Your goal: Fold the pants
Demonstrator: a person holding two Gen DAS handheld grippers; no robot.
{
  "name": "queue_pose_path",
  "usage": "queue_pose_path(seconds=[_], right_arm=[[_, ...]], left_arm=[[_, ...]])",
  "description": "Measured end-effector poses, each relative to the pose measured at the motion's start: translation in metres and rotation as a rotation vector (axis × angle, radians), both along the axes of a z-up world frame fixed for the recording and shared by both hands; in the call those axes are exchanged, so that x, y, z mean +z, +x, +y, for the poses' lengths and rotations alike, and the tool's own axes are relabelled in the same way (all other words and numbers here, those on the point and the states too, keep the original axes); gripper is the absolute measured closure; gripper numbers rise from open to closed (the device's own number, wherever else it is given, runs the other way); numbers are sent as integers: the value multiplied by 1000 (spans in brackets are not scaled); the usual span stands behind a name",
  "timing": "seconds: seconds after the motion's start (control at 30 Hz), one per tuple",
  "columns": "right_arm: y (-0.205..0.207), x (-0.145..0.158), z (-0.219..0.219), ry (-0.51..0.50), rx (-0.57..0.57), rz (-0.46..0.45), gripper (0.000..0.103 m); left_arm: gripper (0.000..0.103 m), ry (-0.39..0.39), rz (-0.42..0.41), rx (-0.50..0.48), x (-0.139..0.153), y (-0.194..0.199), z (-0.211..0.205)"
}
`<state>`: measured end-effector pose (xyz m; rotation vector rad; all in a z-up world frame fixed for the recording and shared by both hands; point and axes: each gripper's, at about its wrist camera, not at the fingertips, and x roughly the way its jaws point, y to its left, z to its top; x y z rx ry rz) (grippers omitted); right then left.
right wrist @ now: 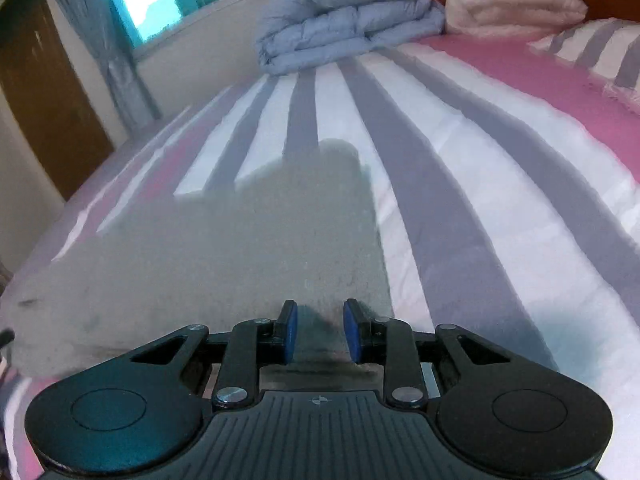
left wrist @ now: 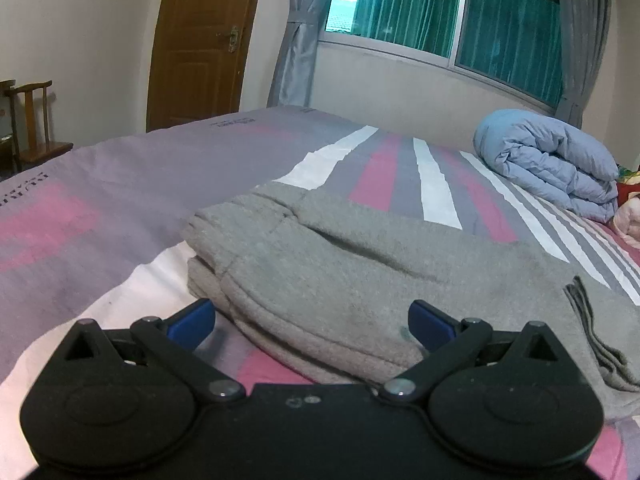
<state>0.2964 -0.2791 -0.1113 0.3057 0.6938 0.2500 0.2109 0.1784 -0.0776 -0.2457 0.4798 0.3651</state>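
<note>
Nearest the left wrist camera, the left gripper [left wrist: 312,326] has its blue pads spread wide, one pad over the bedspread and the other resting against the top of the grey pants [left wrist: 340,276]; nothing is pinched between them. The pants lie already doubled into a thick stack near the front edge of the bed [left wrist: 120,184], with layered edges showing at the stack's left end and a looser flap trailing off to the right.

In the right wrist view, the right gripper [right wrist: 320,330] has its pads drawn narrow, with a dark gap between them. It hangs low over the near end of the pants [right wrist: 248,248], but blur hides whether cloth is caught there, so I cannot say it grips.

The step appears to be finishing or squaring the fold. To do it well, the right tongs should take every layer of the loose end at once, lift just clear of the bedspread, and carry it over the stack while the left tongs pin the bulk so it does not slide. Edges should meet before release.

Both grippers tilt downward toward the bed, side by side. A folded blue quilt [left wrist: 552,160] sits well apart at the far edge.
</note>
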Motion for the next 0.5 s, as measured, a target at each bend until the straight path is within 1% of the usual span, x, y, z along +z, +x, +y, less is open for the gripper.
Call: queue_pose_path(seconds=[0.03, 0.1, 0.17, 0.23, 0.27, 0.3, 0.33, 0.37, 0.4, 0.43, 0.47, 0.5], right_arm=[[4, 6, -1, 1, -5, -28, 76], [10, 18, -4, 47, -32, -109, 76], [18, 29, -4, 57, -63, -143, 76], [44, 34, 3, 42, -71, -133, 76], [56, 31, 9, 11, -70, -105, 76], [75, 24, 13, -17, -61, -44, 76], [91, 10, 13, -18, -55, 30, 76], [96, 7, 12, -7, -66, 27, 76], [96, 11, 13, -7, -70, 20, 76], [95, 16, 12, 9, -79, -8, 76], [91, 21, 11, 41, -84, -56, 76], [89, 25, 12, 46, -89, -81, 76]], left_arm=[[6, 2, 2, 0, 0, 1, 1], [6, 1, 4, 1, -1, 3, 2], [6, -3, 11, 11, -2, 6, 4], [6, -12, 23, 10, -4, 10, 4], [6, -20, 33, 9, -6, 12, 5], [6, -31, 44, 11, -8, 14, 7], [6, -42, 54, 14, -10, 16, 9], [6, -55, 58, 14, -12, 17, 11], [6, -63, 55, 13, -13, 18, 12], [6, -69, 53, 13, -13, 18, 14], [6, -72, 51, 13, -14, 18, 14], [6, -73, 51, 15, -15, 18, 15]])
